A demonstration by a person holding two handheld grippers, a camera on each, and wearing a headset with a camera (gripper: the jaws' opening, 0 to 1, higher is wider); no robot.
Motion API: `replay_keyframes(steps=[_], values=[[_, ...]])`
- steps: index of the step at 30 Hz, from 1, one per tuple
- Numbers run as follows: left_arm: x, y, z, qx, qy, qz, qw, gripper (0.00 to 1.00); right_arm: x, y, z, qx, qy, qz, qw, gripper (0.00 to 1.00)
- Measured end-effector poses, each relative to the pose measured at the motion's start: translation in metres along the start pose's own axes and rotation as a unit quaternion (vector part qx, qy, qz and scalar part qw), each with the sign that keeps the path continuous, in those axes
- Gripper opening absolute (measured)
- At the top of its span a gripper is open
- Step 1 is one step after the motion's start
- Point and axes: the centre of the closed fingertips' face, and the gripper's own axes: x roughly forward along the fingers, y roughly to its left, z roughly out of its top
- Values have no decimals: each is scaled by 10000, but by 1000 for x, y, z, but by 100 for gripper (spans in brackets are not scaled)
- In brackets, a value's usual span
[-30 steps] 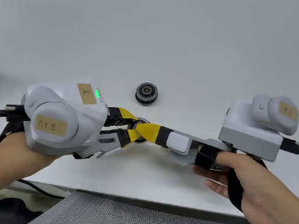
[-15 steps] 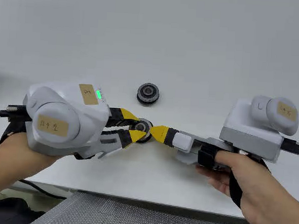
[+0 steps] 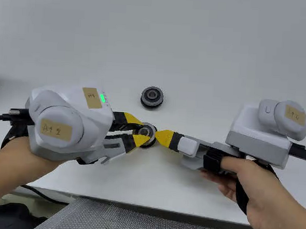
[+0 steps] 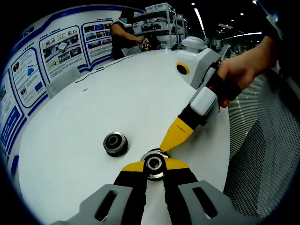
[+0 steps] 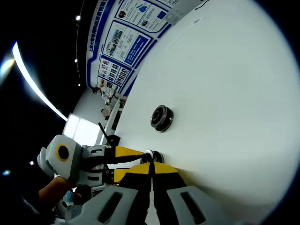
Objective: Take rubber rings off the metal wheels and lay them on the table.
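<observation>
— How many wheels were there?
— Two. The held wheel was clamped between the yellow tips of the left gripper. The second wheel lay on the counter, beyond the held wheel and well apart from it.
— And the right gripper?
— Its jaws were pressed together, and the tips touched the rim of the held wheel. I could not tell whether a rubber ring was pinched there. The rings were too dark to separate from the wheels.

two wheels counted, held wheel and loose wheel, two grippers counted, left gripper and right gripper, one table counted
</observation>
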Motion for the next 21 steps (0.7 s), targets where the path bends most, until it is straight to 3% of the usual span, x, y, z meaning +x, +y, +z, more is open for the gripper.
replay_keyframes(steps=[6,21], values=[[0,0,0,20,6,-7,10000,13,1,0,0,-26,50,-28,10000,1],[0,-1,1,32,17,-17,10000,13,5,5,0,-745,165,-60,9971,1]])
